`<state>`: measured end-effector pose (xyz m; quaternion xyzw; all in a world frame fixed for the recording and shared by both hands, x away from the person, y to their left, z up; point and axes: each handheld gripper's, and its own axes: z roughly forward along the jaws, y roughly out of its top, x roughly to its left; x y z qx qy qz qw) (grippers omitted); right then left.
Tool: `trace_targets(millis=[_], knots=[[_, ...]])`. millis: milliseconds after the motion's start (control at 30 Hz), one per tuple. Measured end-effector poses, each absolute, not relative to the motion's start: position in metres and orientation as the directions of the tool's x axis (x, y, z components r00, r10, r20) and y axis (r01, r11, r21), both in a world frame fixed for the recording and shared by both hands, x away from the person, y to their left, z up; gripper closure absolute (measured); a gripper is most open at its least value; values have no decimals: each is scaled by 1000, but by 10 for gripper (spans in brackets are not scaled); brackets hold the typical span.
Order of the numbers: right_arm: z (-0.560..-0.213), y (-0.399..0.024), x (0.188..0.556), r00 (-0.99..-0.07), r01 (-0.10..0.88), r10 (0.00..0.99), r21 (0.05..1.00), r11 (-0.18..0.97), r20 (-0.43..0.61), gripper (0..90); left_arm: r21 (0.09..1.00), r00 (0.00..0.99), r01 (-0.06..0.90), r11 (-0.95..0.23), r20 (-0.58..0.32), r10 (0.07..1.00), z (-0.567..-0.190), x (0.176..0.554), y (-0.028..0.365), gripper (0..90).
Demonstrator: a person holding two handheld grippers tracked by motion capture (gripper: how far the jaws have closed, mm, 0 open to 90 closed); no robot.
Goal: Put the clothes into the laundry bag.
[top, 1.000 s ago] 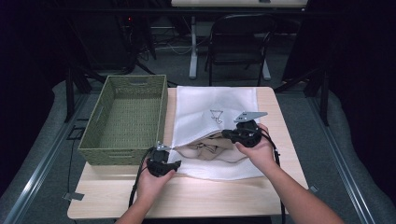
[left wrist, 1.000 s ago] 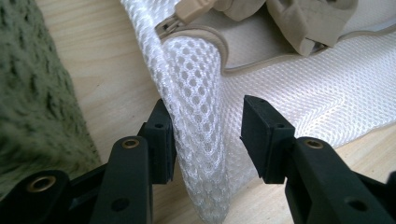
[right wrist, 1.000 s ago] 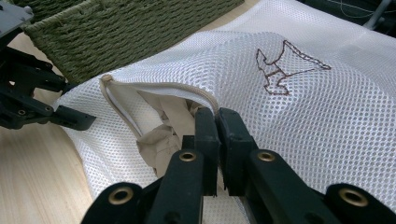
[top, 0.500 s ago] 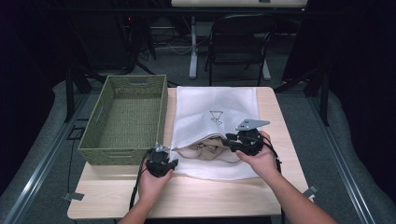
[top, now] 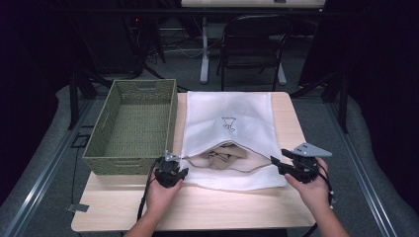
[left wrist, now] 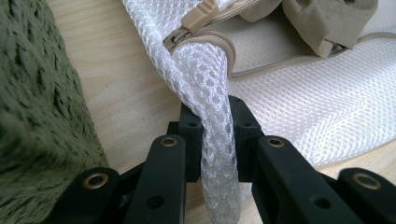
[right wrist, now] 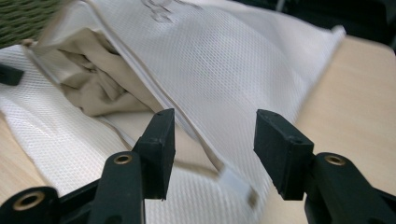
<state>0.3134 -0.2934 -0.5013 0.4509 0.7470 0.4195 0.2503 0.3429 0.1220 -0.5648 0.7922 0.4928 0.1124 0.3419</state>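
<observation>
A white mesh laundry bag (top: pixel 227 111) lies flat on the table, its near zip open on a beige garment (top: pixel 222 157) inside. My left gripper (top: pixel 170 170) is shut on a bunched fold of mesh (left wrist: pixel 205 74) at the bag's near left corner, just below the zip pull (left wrist: pixel 198 18); its jaws have just closed tighter on that fold. At the bag's near right end my right gripper (top: pixel 276 163) stands open. Its jaws (right wrist: pixel 212 135) have just been opening, with nothing pinched between them. The bag's zip edge (right wrist: pixel 187 126) and the garment (right wrist: pixel 93 88) lie beyond them.
A green woven basket (top: pixel 123 165) stands to the left of the bag, close to my left gripper, its wall (left wrist: pixel 32 116) beside the jaws. Bare tabletop (top: pixel 222 207) runs along the near edge and right of the bag (right wrist: pixel 355 93). A chair stands beyond the table.
My right gripper let go of the bag's upper flap at mid-opening, moved right to the bag's near right end and opened. The flap sank lower. The left hand stayed put.
</observation>
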Motion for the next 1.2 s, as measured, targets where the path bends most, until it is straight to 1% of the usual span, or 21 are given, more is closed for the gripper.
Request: trace_targets(millis=[67, 100, 167, 233, 400, 533, 800, 1067, 1200], knots=[[-509, -303, 312, -436, 477, 900, 851, 220, 11, 478, 653, 491, 703, -282, -159, 857, -565, 343, 122, 788], [-513, -306, 312, -428, 487, 903, 849, 202, 31, 479, 653, 491, 703, -282, -158, 857, -565, 343, 122, 788], [-524, -312, 314, -426, 543, 898, 824, 158, 108, 478, 653, 495, 701, -288, -153, 855, -565, 343, 122, 788], [-530, -314, 315, -423, 574, 898, 802, 164, 118, 475, 653, 496, 700, -289, -154, 855, -565, 343, 122, 788], [-542, -316, 320, -414, 630, 898, 759, 163, 151, 433, 654, 497, 700, -288, -156, 854, -566, 344, 123, 786], [-547, -316, 321, -408, 654, 899, 739, 164, 161, 407, 653, 493, 704, -280, -165, 854, -566, 344, 123, 783], [-559, -315, 325, -400, 700, 887, 702, 131, 232, 387, 650, 493, 706, -280, -168, 854, -566, 344, 124, 780], [-567, -310, 327, -409, 724, 877, 674, 143, 253, 390, 651, 492, 707, -278, -170, 854, -566, 345, 124, 777], [-566, -308, 327, -412, 735, 872, 662, 148, 263, 455, 652, 491, 706, -277, -168, 855, -566, 344, 124, 778]])
